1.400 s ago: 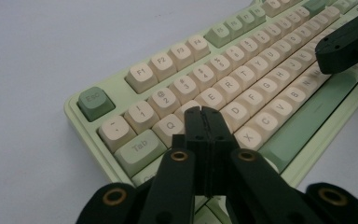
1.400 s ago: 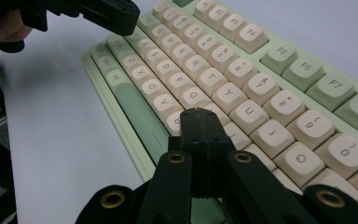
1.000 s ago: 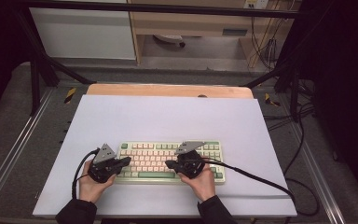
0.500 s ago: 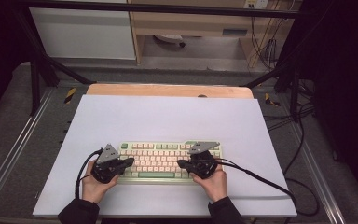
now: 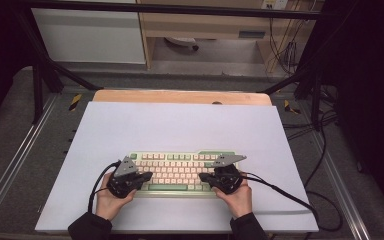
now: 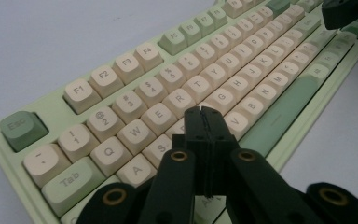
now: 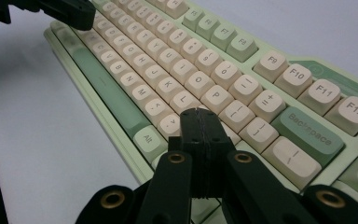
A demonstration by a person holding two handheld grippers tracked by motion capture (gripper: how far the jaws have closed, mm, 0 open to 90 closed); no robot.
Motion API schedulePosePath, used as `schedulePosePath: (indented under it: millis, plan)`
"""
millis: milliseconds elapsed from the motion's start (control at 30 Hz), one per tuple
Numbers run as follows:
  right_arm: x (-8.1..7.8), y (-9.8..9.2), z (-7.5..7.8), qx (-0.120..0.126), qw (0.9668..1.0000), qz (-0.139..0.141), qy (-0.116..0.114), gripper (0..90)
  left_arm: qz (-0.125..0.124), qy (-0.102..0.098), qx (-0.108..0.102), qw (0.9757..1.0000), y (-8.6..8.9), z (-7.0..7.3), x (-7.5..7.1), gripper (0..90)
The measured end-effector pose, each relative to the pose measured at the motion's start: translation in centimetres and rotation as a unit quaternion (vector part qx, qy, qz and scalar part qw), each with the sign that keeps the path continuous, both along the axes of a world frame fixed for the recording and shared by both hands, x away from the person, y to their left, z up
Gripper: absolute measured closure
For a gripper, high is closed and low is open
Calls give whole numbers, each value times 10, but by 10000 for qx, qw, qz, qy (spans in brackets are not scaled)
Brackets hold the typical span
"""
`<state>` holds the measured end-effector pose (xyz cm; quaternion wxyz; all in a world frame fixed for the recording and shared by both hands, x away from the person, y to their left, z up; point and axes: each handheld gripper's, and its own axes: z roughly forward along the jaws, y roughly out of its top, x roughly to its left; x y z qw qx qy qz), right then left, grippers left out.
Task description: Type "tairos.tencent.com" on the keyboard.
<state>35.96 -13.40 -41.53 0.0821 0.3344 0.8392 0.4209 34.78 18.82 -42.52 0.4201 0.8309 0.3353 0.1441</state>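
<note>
Since a second ago both hands have slid outward along the keyboard (image 5: 180, 172), which lies at the near middle of the bench (image 5: 180, 125), suggesting key-pressing now spread toward its two ends. The left claw (image 6: 202, 112) is fully closed and empty, poised over the D/F keys; the right claw (image 7: 200, 114) is likewise closed, holding nothing, over the keys near L.

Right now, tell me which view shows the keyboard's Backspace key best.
The right gripper view: the green Backspace key lies close, right of the shut right gripper, its label readable. In the high view the keyboard is whole, but its keys are too small to read. The left gripper view shows the keyboard's Esc end close up.
</note>
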Motion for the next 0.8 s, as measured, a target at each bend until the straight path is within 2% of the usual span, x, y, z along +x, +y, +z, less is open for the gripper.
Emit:
schedulePosePath:
  millis: [367, 800]
  plan:
    - [0, -2, -1, 43, 10000, -17, 19, 900, -139, 48, 148, 9998, -18, -6, 1, 897]
    - [0, -4, -2, 29, 10000, -24, 16, 900, -121, 30, 148, 9998, -16, -8, 1, 896]
